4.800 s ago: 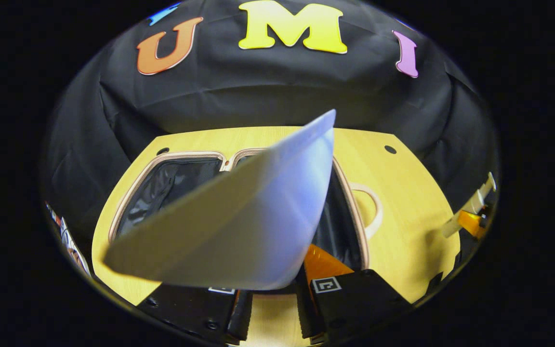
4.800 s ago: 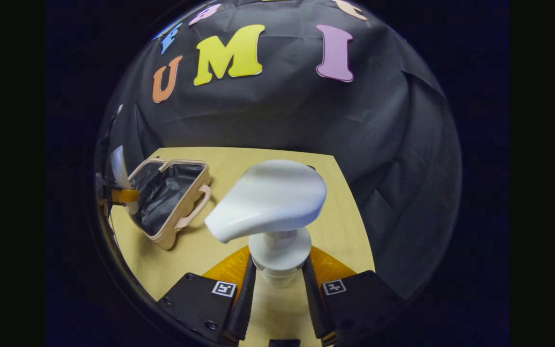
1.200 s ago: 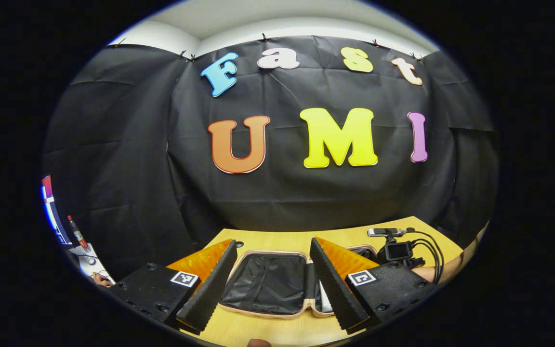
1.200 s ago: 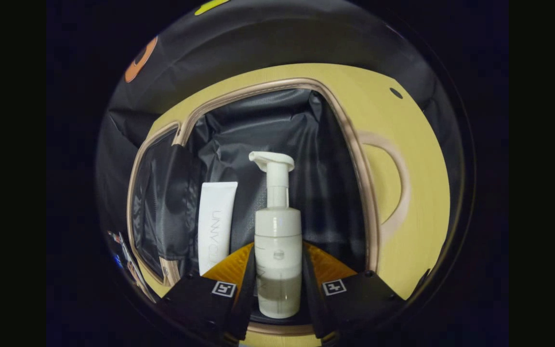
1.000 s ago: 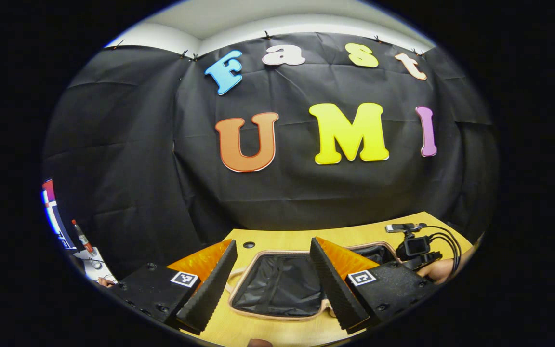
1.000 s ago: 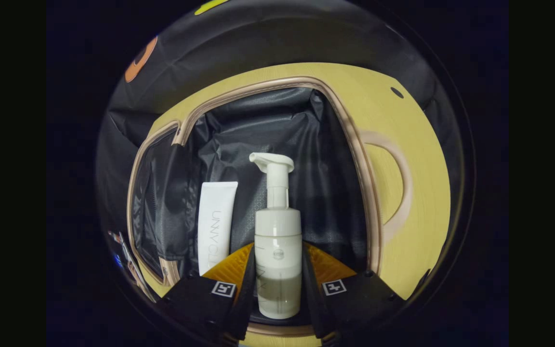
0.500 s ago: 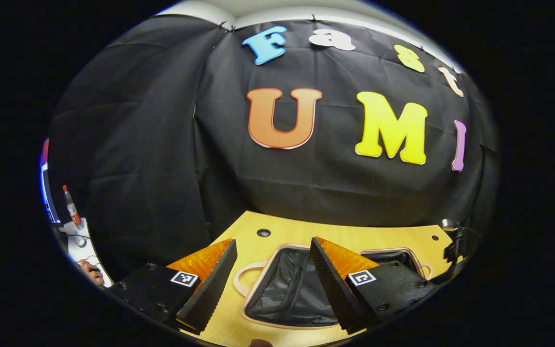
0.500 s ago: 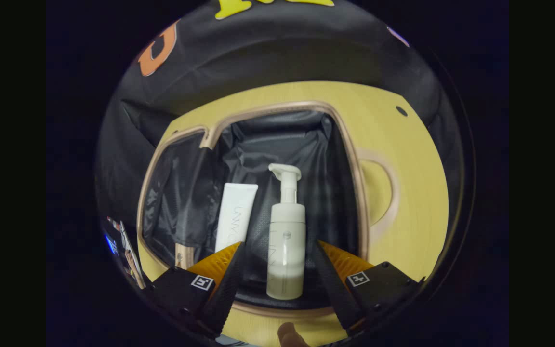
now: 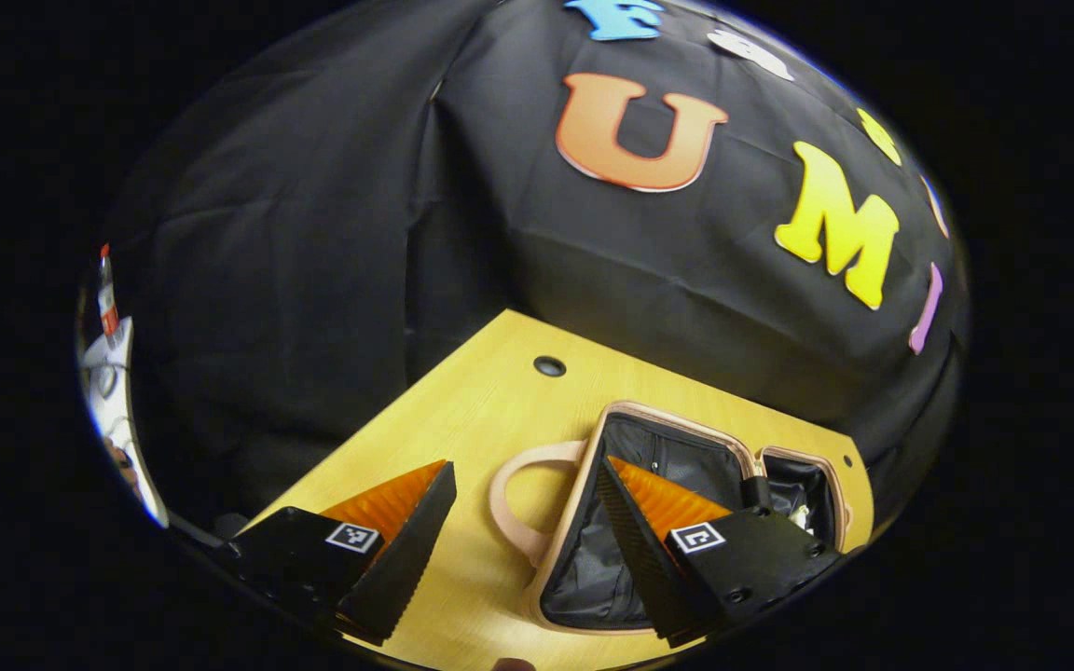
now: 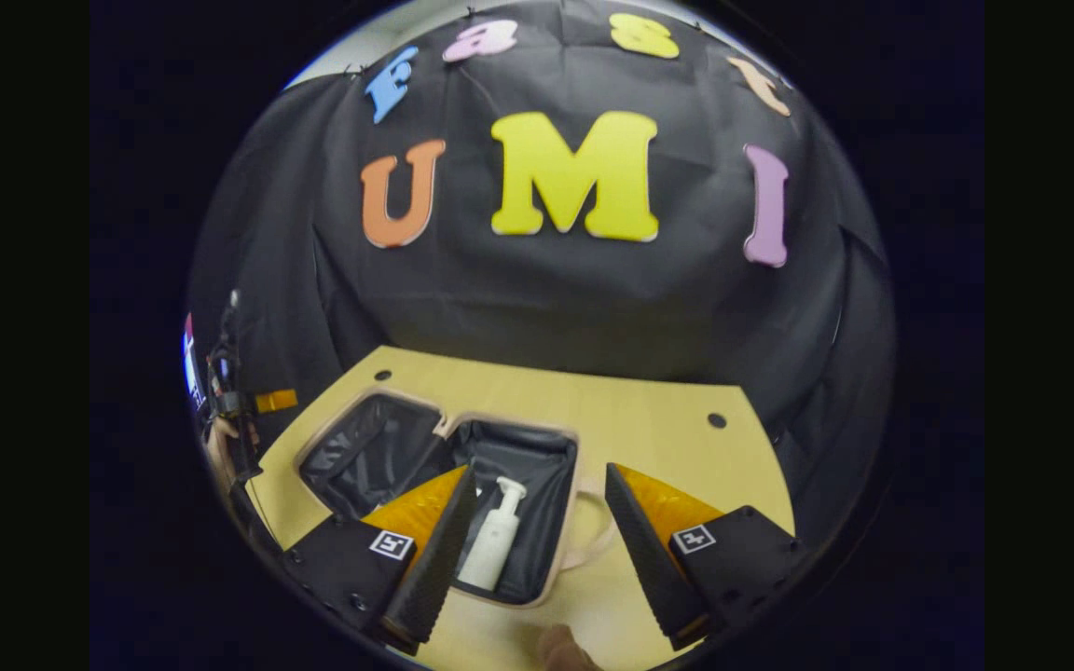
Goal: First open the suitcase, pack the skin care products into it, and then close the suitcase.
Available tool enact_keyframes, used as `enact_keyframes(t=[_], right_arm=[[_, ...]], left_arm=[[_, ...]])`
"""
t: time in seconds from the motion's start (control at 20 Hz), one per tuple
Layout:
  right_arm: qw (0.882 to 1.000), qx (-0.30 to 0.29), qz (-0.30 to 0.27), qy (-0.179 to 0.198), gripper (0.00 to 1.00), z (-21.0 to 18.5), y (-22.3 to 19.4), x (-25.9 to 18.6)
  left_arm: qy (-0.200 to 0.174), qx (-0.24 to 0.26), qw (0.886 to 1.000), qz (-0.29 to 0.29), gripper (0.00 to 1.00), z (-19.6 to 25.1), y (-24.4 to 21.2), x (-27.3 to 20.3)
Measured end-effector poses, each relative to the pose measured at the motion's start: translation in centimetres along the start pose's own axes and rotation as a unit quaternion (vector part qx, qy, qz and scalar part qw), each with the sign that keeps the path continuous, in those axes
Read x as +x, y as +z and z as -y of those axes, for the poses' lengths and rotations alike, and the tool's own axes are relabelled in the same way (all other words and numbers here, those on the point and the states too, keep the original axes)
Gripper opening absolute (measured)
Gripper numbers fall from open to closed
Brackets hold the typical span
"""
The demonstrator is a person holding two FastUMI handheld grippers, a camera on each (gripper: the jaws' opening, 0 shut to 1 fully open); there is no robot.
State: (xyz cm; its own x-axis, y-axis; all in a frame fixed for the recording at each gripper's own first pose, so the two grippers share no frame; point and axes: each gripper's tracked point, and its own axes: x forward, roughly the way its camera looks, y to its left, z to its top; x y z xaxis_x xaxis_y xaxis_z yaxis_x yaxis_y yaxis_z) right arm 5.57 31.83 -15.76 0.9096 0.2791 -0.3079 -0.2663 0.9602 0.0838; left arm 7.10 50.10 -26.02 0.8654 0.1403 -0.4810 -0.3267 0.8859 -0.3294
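The wooden table [image 10: 649, 419] stands against the black cloth wall [image 10: 574, 298] and has small round holes. The suitcase [image 10: 378, 447] lies open on it, with the pump bottle [image 10: 492, 540] inside. The left gripper [image 9: 523, 531] and right gripper [image 10: 537, 545] are both spread, holding nothing

Staged recording booth, lab-type setup, not a home. Black cloth wall [image 10: 574, 298] draped with creases behind and around a bare light-wood surface [image 9: 462, 429], round cable holes [image 9: 549, 365] in it as on an office desk. Strip of pale plain wall or ceiling above the cloth [image 10: 378, 37]. Past the cloth's left edge, cluttered bench with a small red-capped bottle [image 9: 106, 303]. Camera rig with cables [image 10: 225, 391] at the left edge of the right gripper view.
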Motion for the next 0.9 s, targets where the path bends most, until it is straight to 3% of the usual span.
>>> enact_keyframes(t=[0.05,0.2,0.25,0.35,0.4,0.5,0.55,0.6,0.75,0.9], right_arm=[[1.0,-0.003,0.02,-0.005,0.82,0.8,1.4,-1.4],[0.996,-0.009,0.084,-0.017,0.82,2.8,5.8,-6.7],[0.995,-0.013,0.093,-0.018,0.77,3.3,6.4,-7.9],[0.994,-0.023,0.107,-0.028,0.81,4.4,7.7,-9.7],[0.991,-0.032,0.119,-0.043,0.77,5.5,8.6,-10.5],[0.985,-0.047,0.143,-0.081,0.79,8.1,10.6,-12.2],[0.982,-0.049,0.155,-0.098,0.79,9.2,11.4,-13.2],[0.978,-0.051,0.168,-0.113,0.8,10.1,12.2,-14.3],[0.968,-0.06,0.185,-0.157,0.77,13.2,13.0,-16.4],[0.969,-0.041,0.175,-0.167,0.8,15.0,12.1,-17.2]], left_arm=[[-0.008,-0.032,0.999,-0.026,0.97,-0.2,-1.1,0.7],[0.005,-0.108,0.992,-0.07,0.97,-1.7,-3.9,3.8],[0.008,-0.134,0.988,-0.081,0.96,-1.5,-4.8,4.8],[0.0,-0.181,0.979,-0.096,0.95,-1.3,-5.7,5.8],[0.008,-0.2,0.974,-0.102,0.75,-1.5,-6.0,6.3],[0.027,-0.214,0.97,-0.109,0.56,-2.4,-6.6,6.7],[0.022,-0.225,0.968,-0.11,0.41,-2.0,-6.6,7.0],[0.03,-0.231,0.966,-0.113,0.16,-1.9,-6.4,6.8],[0.042,-0.198,0.974,-0.106,0.16,-1.6,-5.5,6.3],[0.059,-0.152,0.981,-0.107,0.12,-0.7,-4.2,5.4]])
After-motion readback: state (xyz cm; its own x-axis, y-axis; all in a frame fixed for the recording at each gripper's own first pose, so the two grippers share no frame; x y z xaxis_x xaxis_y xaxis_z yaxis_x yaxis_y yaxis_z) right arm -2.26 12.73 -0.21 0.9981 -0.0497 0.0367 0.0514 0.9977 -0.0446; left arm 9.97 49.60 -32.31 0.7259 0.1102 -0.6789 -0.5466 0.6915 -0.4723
